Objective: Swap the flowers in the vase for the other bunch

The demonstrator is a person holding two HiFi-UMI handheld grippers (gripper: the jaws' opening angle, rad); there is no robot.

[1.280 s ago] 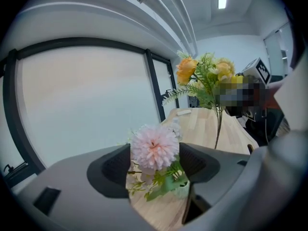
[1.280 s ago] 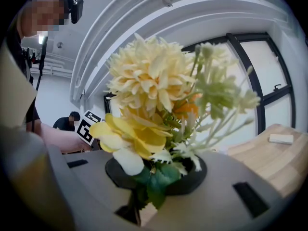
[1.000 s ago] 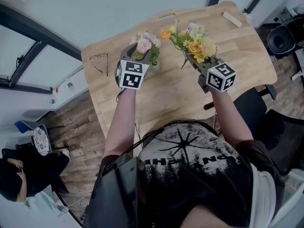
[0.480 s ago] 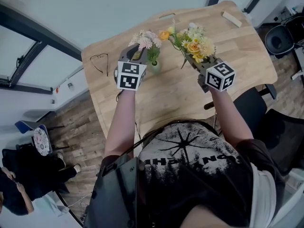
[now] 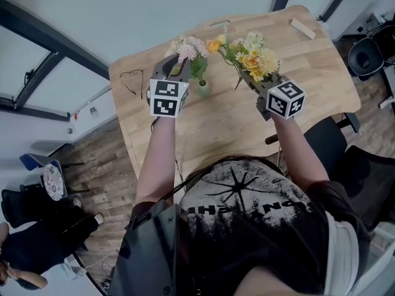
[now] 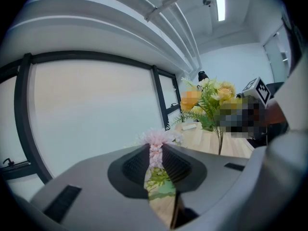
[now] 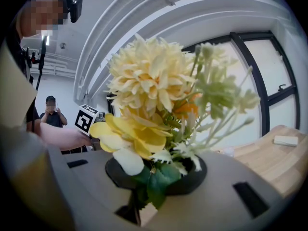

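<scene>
My left gripper (image 5: 178,71) is shut on the stems of the pink bunch (image 5: 187,46), and its jaws have just been closing with that bunch between them. The bunch stands just above the small pale green vase (image 5: 202,89) on the wooden table (image 5: 216,128). Whether the stems have left the vase's mouth I cannot tell. In the left gripper view the pink blooms (image 6: 156,142) stick up between the pads. My right gripper (image 5: 258,82) is shut on the yellow bunch (image 5: 253,57), held in the air to the vase's right. Yellow blooms (image 7: 147,107) fill the right gripper view.
A wire heart (image 5: 130,79) lies at the table's left corner and a small wooden block (image 5: 302,28) at the far right. Black chairs (image 5: 370,51) stand beyond the right edge. A person (image 5: 31,239) is on the floor at the lower left.
The left gripper has closed on the pink bunch and risen a little with it, so more of the vase shows beside it. The right gripper with the yellow bunch has kept still.
</scene>
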